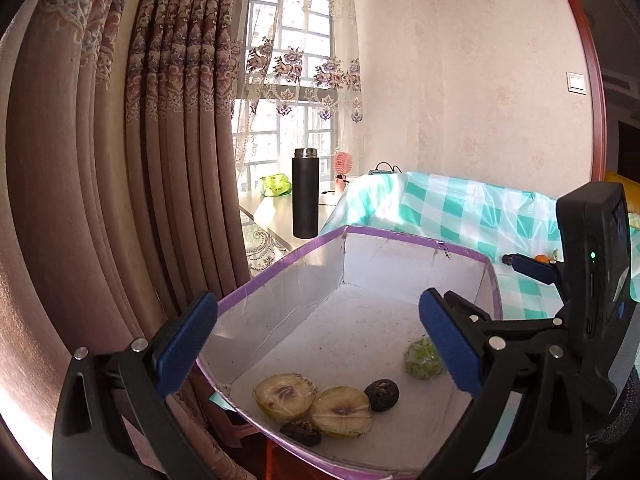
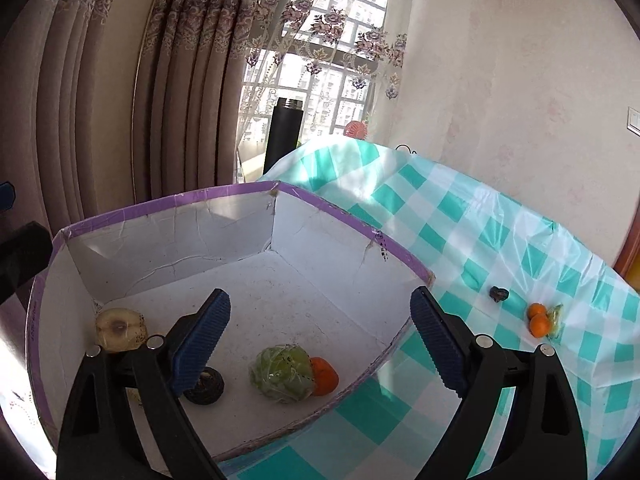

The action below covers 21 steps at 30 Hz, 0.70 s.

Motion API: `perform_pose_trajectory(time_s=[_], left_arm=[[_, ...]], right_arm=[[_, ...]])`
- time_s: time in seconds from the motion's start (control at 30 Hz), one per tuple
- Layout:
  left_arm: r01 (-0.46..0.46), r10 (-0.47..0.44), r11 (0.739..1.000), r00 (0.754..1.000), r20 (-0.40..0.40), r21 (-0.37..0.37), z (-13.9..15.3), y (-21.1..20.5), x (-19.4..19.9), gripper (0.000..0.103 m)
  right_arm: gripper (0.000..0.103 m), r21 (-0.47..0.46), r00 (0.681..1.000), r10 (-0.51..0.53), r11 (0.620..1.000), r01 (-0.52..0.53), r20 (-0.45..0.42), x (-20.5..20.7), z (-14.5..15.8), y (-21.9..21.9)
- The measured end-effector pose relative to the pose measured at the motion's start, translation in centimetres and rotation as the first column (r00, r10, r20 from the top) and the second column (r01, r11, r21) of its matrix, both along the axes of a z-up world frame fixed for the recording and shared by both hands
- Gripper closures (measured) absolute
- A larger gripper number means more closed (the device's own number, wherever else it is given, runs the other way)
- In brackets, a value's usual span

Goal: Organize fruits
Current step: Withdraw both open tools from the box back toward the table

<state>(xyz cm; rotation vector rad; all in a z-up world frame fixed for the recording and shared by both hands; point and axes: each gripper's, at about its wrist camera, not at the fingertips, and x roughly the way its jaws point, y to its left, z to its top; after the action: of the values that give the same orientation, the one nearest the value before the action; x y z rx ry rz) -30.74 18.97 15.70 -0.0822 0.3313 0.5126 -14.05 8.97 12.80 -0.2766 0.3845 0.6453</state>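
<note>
Both grippers are held above a white cardboard box (image 2: 256, 276) edged with purple tape, set on a green-and-white checked tablecloth (image 2: 500, 240). The left gripper (image 1: 320, 344) is spread wide with nothing between its blue pads; below it two cut fruit halves (image 1: 312, 404) are seen lying side by side in the box, touching, with two dark round fruits (image 1: 382, 395) just beside them. The right gripper (image 2: 320, 344) is likewise spread and empty — under it a wrapped green fruit (image 2: 280, 372) is seen against an orange (image 2: 325, 376). Outside the box, two small oranges (image 2: 538, 320) and a dark fruit (image 2: 499, 293) lie on the cloth. A black flask (image 1: 305, 194) stands behind.
</note>
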Motion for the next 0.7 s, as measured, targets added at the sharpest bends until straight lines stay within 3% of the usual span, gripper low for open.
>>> perform_pose_trajectory(time_s=[0.1, 0.2, 0.37, 0.43, 0.53, 0.63, 0.7], left_arm=[[0.09, -0.092, 0.995, 0.995, 0.027, 0.052, 1.3, -3.2, 0.9, 0.002], [0.2, -0.203, 0.974, 0.979, 0.019, 0.106, 1.8, -7.0, 2.5, 0.002], [0.404, -0.402, 0.91, 0.915, -0.042, 0.088, 0.4, -13.2, 6.1, 0.002], [0.475, -0.472, 0.879, 0.879, -0.071, 0.031, -0.8, -15.1, 8.0, 0.002], [0.537, -0.548, 0.835, 0.83, -0.106, -0.117, -2.8, -16.8, 11.7, 0.002], [0.536, -0.576, 0.806, 0.809, -0.12, -0.253, -4.7, -17.5, 15.9, 0.002], [0.519, -0.574, 0.797, 0.809, -0.123, -0.309, -6.1, -17.8, 18.5, 0.002]], right_arm=[[0.015, 0.089, 0.995, -0.076, 0.993, 0.081, -0.062, 2.1, 0.4, -3.7], [0.015, 0.118, 0.977, -0.178, 0.974, 0.191, -0.115, 4.3, -0.2, -7.5], [0.015, 0.133, 0.927, -0.327, 0.926, 0.353, -0.181, 7.4, -2.5, -14.2], [0.015, 0.147, 0.894, -0.384, 0.895, 0.422, -0.231, 9.0, -3.6, -17.0], [0.015, 0.165, 0.835, -0.45, 0.84, 0.516, -0.318, 11.0, -5.4, -20.8], [0.015, 0.152, 0.784, -0.516, 0.793, 0.59, -0.345, 12.3, -6.7, -23.6], [0.015, 0.135, 0.755, -0.556, 0.767, 0.627, -0.348, 13.0, -7.5, -24.7]])
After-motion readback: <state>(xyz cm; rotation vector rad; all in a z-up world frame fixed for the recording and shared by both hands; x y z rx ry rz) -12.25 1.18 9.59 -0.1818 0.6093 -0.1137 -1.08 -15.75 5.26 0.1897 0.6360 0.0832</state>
